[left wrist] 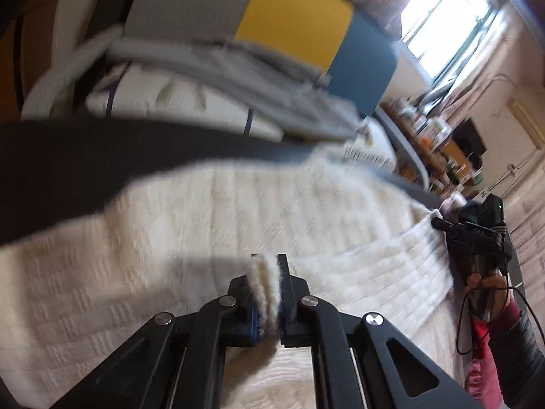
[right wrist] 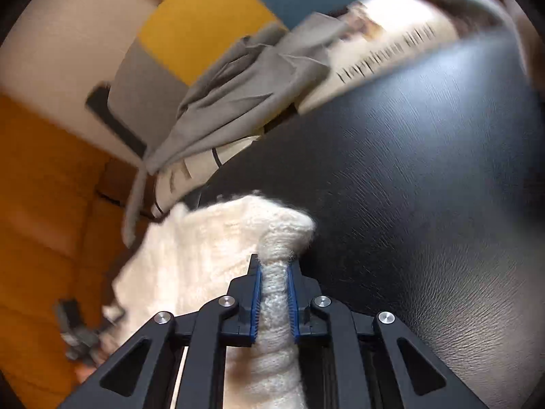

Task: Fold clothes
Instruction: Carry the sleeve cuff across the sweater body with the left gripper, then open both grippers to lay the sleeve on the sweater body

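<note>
Each tool, left tool (left wrist: 267, 266) and right tool (right wrist: 274, 272), clamps the cream sweater (left wrist: 221, 211); grey garment (right wrist: 238, 95) lies beyond.

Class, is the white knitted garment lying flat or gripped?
Gripped: the left gripper and right gripper each pinch a bunched edge of the white knitted garment.

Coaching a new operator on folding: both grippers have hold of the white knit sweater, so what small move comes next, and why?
Probably carry both pinched edges together across the white knit sweater to lay the fold. The left gripper and right gripper are each shut on the fabric, and most of it still lies flat on the black surface.
</note>
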A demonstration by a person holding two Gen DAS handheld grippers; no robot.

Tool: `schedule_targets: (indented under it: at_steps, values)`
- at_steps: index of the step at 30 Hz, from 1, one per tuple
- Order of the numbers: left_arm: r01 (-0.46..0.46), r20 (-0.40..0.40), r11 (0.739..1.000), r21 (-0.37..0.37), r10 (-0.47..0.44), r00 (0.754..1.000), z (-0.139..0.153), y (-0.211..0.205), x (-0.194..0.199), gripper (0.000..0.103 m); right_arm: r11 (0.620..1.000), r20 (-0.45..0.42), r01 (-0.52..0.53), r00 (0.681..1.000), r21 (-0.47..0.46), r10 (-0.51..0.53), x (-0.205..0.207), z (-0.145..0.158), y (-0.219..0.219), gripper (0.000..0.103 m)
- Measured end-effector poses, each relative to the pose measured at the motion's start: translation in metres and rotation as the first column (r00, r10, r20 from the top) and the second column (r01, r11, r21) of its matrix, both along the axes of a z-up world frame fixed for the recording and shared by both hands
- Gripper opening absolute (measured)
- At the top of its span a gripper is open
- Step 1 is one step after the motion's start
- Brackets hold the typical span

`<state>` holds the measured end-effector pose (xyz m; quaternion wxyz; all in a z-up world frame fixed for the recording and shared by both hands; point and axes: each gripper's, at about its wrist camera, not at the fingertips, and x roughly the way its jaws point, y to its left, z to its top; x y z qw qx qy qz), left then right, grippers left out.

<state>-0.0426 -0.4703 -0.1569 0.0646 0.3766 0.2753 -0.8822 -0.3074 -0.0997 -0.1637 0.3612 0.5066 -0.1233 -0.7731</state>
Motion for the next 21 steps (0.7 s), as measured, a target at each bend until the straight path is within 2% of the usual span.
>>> schedule_targets:
  at_steps: [2, 4, 9, 11, 14, 15, 16, 17, 19, 21]
  values:
    - [-0.027, -0.033, 0.999, -0.029, 0.026, 0.999, 0.01, -0.001, -0.002, 0.006, 1.0, -0.101, 0.018, 0.995, -0.012, -0.019, 0.006, 0.023, 0.003, 0.013]
    - [-0.042, -0.037, 0.998, -0.05, 0.04, 0.999, 0.015, -0.003, -0.006, 0.006, 0.999, -0.146, 0.036, 0.989, 0.015, -0.033, 0.007, 0.029, 0.002, 0.013]
    - [-0.084, 0.086, 0.992, -0.093, 0.092, 0.992, -0.007, -0.008, -0.029, 0.006, 0.991, -0.126, 0.074, 0.99, 0.11, -0.06, 0.0, 0.003, -0.006, 0.013]
    - [-0.084, 0.142, 0.995, -0.053, 0.091, 0.986, -0.025, -0.009, -0.035, 0.007, 0.99, -0.107, 0.095, 0.991, 0.101, -0.084, -0.003, -0.006, 0.0, 0.013]
    - [-0.138, 0.127, 0.99, 0.0, 0.136, 0.982, -0.026, -0.017, -0.023, 0.013, 0.989, -0.077, 0.126, 0.99, 0.078, -0.12, -0.007, -0.019, 0.011, 0.015]
    - [-0.158, 0.131, 0.987, 0.009, 0.156, 0.979, -0.025, -0.02, -0.02, 0.021, 0.989, -0.067, 0.129, 0.99, 0.067, -0.125, -0.008, -0.021, 0.014, 0.016]
    - [-0.185, 0.135, 0.983, -0.012, 0.185, 0.973, -0.022, -0.022, -0.016, 0.022, 0.989, -0.064, 0.133, 0.99, 0.063, -0.129, -0.008, -0.02, 0.015, 0.022]
    - [-0.211, 0.138, 0.976, -0.049, 0.216, 0.967, -0.017, -0.023, -0.01, 0.022, 0.988, -0.075, 0.141, 0.988, 0.067, -0.136, -0.008, -0.017, 0.017, 0.032]
    - [-0.265, 0.124, 0.957, -0.12, 0.28, 0.952, -0.005, -0.025, 0.003, 0.022, 0.983, -0.137, 0.167, 0.978, 0.076, -0.155, -0.001, -0.004, 0.024, 0.042]
    - [-0.273, 0.067, 0.954, -0.126, 0.283, 0.957, 0.008, -0.022, 0.015, 0.022, 0.988, -0.196, 0.127, 0.975, 0.091, -0.107, 0.013, 0.01, 0.017, 0.045]
